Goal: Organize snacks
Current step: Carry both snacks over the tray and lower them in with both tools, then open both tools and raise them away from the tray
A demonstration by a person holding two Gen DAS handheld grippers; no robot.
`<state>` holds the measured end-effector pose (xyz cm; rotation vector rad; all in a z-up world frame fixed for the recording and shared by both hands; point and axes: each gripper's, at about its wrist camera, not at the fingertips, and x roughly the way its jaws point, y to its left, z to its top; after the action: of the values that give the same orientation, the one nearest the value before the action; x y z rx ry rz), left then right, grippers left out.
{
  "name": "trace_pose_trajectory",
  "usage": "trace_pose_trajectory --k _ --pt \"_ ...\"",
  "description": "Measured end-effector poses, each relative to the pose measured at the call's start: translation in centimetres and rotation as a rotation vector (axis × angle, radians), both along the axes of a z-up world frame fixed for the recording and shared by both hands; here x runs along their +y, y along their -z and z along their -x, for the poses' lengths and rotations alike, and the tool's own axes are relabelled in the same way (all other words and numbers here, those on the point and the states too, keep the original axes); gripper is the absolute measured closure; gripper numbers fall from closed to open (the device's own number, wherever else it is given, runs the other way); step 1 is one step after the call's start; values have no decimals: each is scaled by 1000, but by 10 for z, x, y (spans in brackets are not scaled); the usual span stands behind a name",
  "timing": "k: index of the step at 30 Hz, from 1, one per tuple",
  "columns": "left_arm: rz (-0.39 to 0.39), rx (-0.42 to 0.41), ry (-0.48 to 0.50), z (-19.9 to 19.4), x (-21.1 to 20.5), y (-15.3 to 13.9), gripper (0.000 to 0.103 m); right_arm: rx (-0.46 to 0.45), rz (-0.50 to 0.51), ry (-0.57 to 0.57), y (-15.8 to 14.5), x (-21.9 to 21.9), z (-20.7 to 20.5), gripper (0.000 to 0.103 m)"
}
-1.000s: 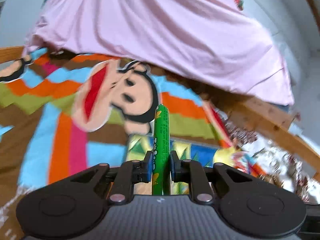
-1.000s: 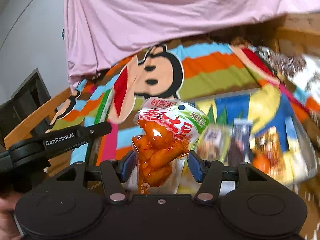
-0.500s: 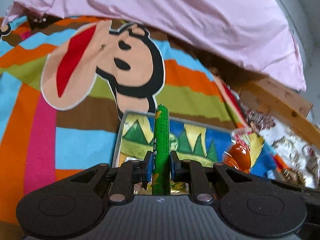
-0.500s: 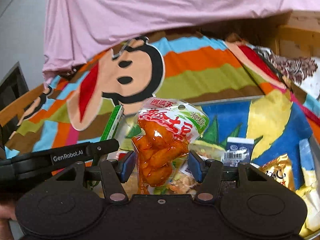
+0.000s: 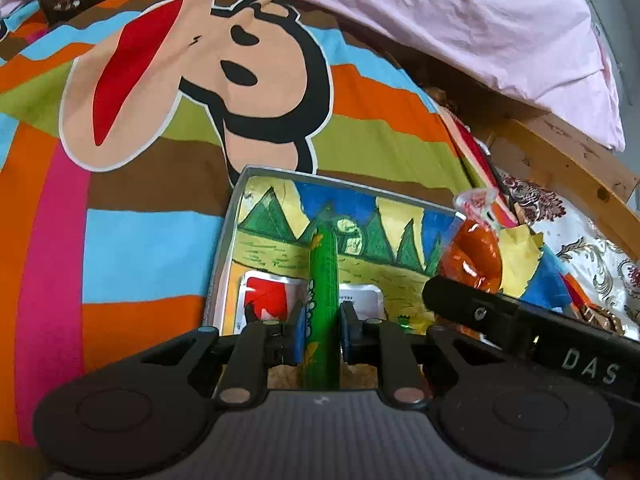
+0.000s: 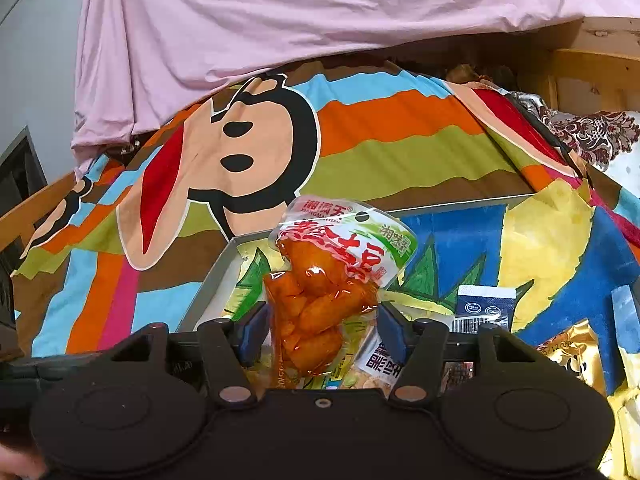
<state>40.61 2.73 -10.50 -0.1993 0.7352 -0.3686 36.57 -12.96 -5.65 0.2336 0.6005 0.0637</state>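
My left gripper (image 5: 320, 330) is shut on a long green snack stick (image 5: 323, 280) that points forward over the left end of a shallow grey box (image 5: 228, 236) with a painted lining. My right gripper (image 6: 322, 326) is shut on a clear pouch of orange snack pieces (image 6: 324, 292), held over the same box (image 6: 218, 276). That pouch (image 5: 476, 256) and the right gripper's body also show at the right in the left wrist view. Several snack packets lie in the box, among them a red and white one (image 5: 266, 294).
The box rests on a striped cartoon-monkey blanket (image 5: 140, 208). A pink sheet (image 6: 280, 16) hangs behind. A wooden bed frame (image 5: 568, 160) runs at the right. A dark blue packet (image 6: 482, 306) and a gold packet (image 6: 572, 356) lie in the box's right part.
Both grippers have moved forward and down over the box with their snacks still held. The box now fills more of both views.
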Motion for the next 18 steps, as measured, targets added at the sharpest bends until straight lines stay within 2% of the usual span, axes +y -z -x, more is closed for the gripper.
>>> trace_pose_trajectory --k 5,13,18 --pt "6 7 -5 -2 1 1 84 -4 -5 2 1 -2 -3 39" --pt "35 11 -22 -2 7 -3 83 -5 -47 32 -2 -12 -3 29" --pt "40 -11 -26 1 9 -10 72 -31 -61 46 -12 -17 2 23"
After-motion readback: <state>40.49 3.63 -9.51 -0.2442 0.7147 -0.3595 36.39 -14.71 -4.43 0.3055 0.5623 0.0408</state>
